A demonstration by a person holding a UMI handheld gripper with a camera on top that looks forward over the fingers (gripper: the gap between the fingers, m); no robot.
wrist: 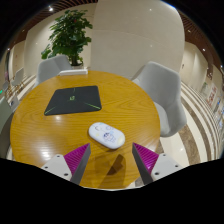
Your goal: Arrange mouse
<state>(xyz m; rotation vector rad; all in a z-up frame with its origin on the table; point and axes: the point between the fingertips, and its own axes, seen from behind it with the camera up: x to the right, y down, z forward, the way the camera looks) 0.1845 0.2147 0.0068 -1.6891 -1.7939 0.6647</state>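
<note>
The gripper was held with fingers apart just short of the white mouse; its smooth rounded shell risked slipping toward the mouse pad if pinched off-centre.

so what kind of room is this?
Probably an office meeting corner: round wooden table, grey chairs, leafy potted plant. White mouse lies just ahead of the open gripper.

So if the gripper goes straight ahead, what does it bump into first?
Most likely the white mouse. It lies on the table just ahead of the open gripper, roughly in line with the gap. The dark mat is farther back. Depth is hard to judge.
</note>
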